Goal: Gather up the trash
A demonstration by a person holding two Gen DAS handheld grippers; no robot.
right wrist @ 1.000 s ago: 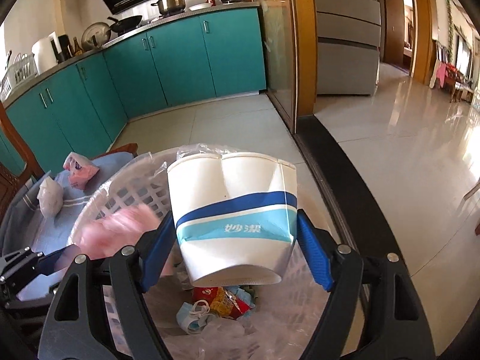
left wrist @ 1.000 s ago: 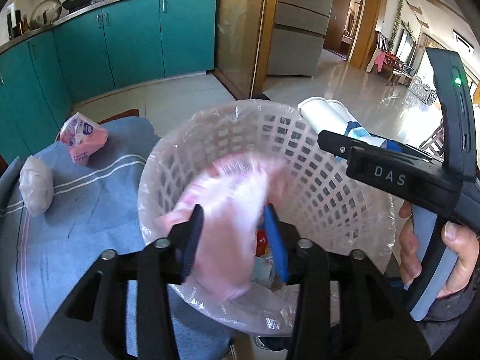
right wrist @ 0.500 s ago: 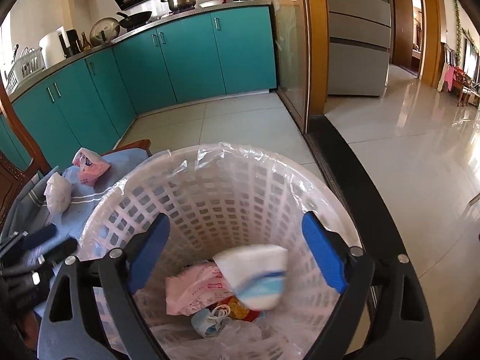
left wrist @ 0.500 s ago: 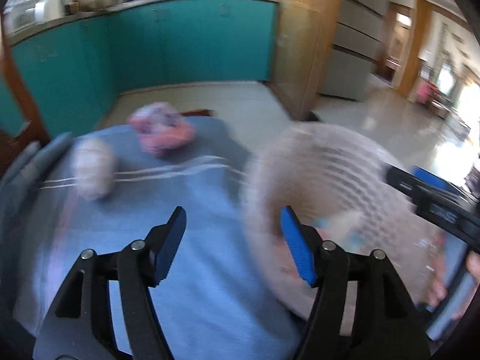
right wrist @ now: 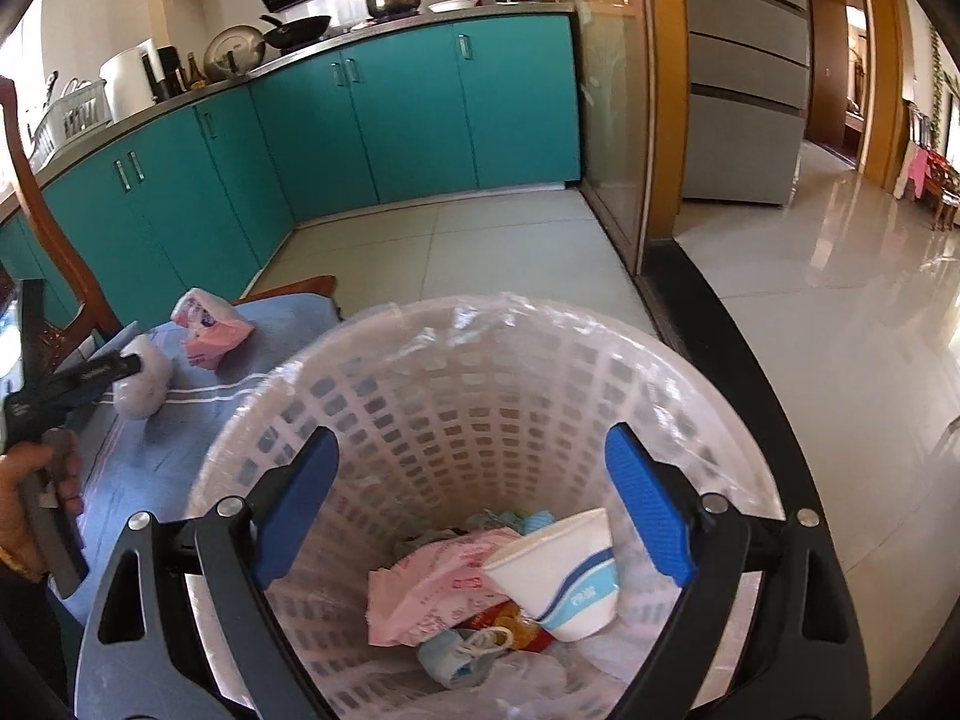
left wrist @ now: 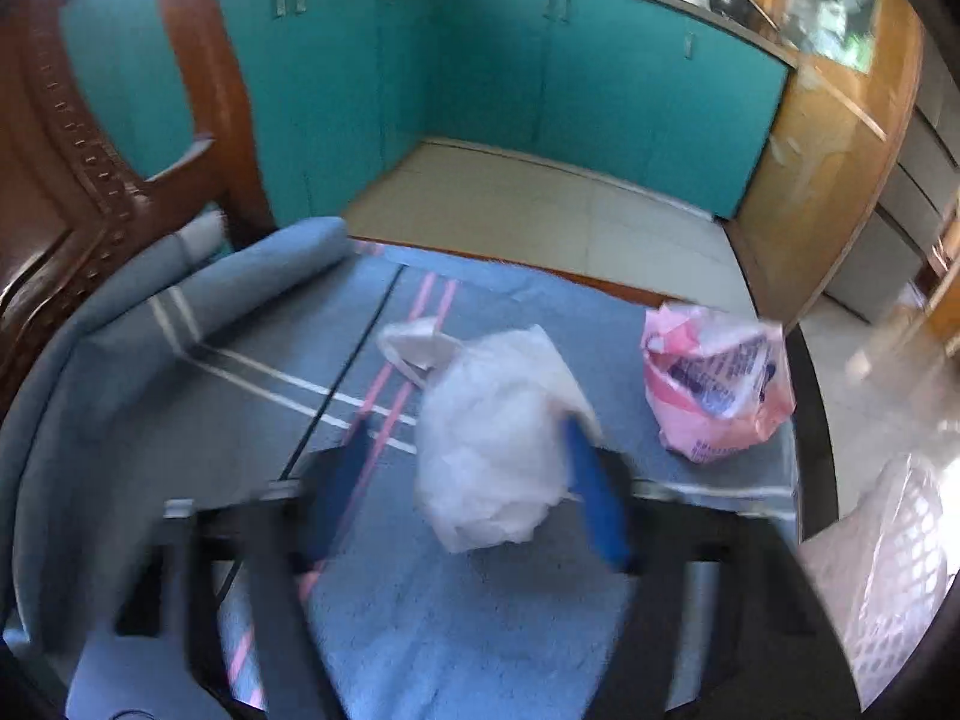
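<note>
Left gripper (left wrist: pixel 462 498), closing round the white bag (left wrist: pixel 492 438), should bite mid-bundle; right gripper (right wrist: pixel 474 504) gapes empty over the basket (right wrist: pixel 708 396)

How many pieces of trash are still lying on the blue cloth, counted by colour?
White crumpled plastic bag: 1
Pink printed wrapper: 1
Total on the blue cloth: 2
</note>
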